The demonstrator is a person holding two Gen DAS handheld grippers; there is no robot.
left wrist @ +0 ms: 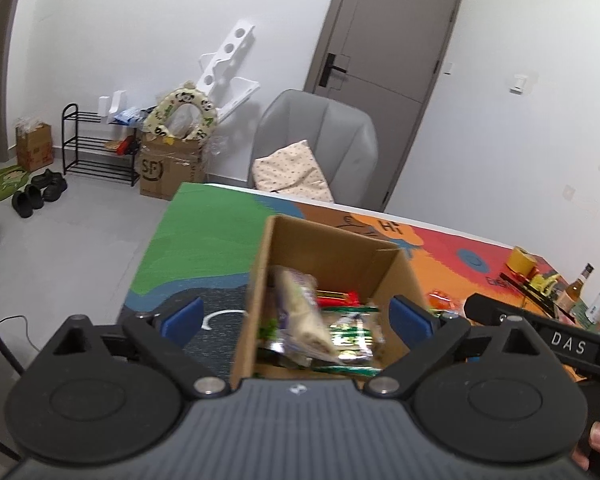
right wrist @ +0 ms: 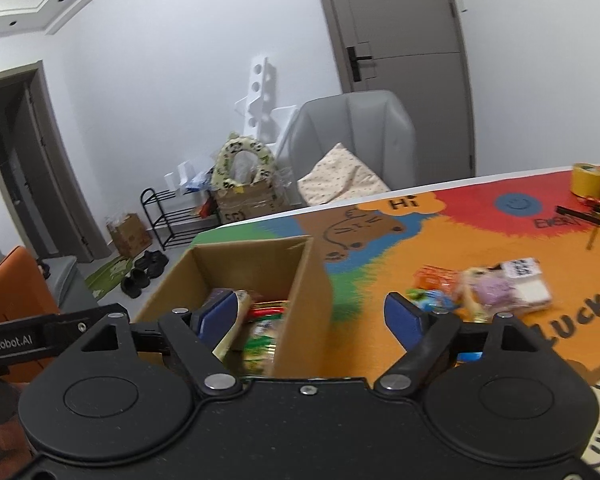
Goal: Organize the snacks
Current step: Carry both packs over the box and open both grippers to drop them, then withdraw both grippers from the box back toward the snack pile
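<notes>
Your left gripper (left wrist: 296, 316) is spread wide and holds nothing; it hangs over the open cardboard box (left wrist: 340, 248), which stands on the colourful bench (left wrist: 204, 232). Inside the box lie several snack packets (left wrist: 348, 336), blurred, with what looks like a long pale wrapped roll (left wrist: 300, 312) across them. Your right gripper (right wrist: 312, 316) is also spread and bare, straddling the box's right wall. More loose snacks (right wrist: 480, 286) sit on the bench right of the box, near a yellow tape roll (right wrist: 588, 180) further back
</notes>
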